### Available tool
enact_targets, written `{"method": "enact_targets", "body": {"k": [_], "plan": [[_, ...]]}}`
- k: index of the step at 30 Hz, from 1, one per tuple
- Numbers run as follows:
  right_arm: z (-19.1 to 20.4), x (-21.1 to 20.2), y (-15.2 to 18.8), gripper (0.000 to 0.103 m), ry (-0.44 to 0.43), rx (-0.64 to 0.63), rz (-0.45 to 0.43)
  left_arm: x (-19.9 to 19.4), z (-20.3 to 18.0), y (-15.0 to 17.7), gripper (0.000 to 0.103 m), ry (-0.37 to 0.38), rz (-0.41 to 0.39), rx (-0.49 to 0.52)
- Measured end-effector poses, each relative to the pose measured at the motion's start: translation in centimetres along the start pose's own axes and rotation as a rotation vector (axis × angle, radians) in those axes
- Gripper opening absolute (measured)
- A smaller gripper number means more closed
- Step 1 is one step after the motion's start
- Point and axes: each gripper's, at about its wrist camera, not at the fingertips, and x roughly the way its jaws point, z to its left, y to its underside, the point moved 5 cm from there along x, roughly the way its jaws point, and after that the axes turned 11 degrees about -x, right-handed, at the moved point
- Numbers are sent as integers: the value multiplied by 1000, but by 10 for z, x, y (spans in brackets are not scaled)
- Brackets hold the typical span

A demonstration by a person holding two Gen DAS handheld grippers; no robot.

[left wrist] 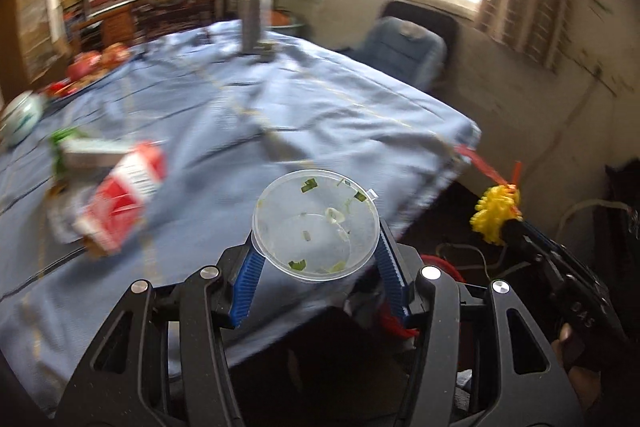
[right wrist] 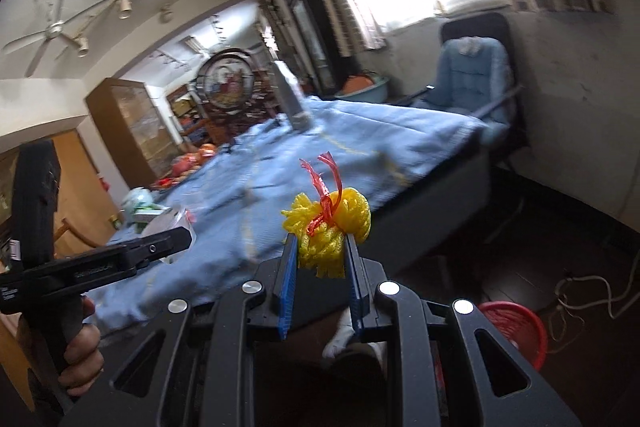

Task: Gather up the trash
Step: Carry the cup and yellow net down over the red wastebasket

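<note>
Your left gripper [left wrist: 316,251] pinches the cup [left wrist: 316,227] only at its rim (tilted, scraps inside), so a jolt could spill it; your right gripper [right wrist: 320,251] clamps the mesh [right wrist: 326,223]; the bin [right wrist: 516,327] sits below-right.

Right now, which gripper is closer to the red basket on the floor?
Right. The right gripper, holding the yellow net ball, is just beside and above the red basket. The left gripper, holding the plastic cup, is over the table's corner.
</note>
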Motion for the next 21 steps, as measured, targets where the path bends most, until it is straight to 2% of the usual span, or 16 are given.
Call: {"method": "enact_targets", "body": {"k": [4, 10, 17, 19, 21], "plan": [[-41, 3, 14, 23, 78, 48, 36, 32, -49, 14, 53, 56, 55, 92], [-97, 18, 46, 23, 176, 127, 113, 81, -103, 41, 53, 132, 144, 183], [-148, 57, 103, 23, 235, 241, 277, 131, -134, 72, 53, 154, 255, 243], [-157, 73, 120, 28, 240, 246, 354, 142, -138, 78, 53, 153, 277, 251], [-166, 79, 134, 38, 250, 282, 384, 154, -141, 84, 53, 157, 309, 254]]}}
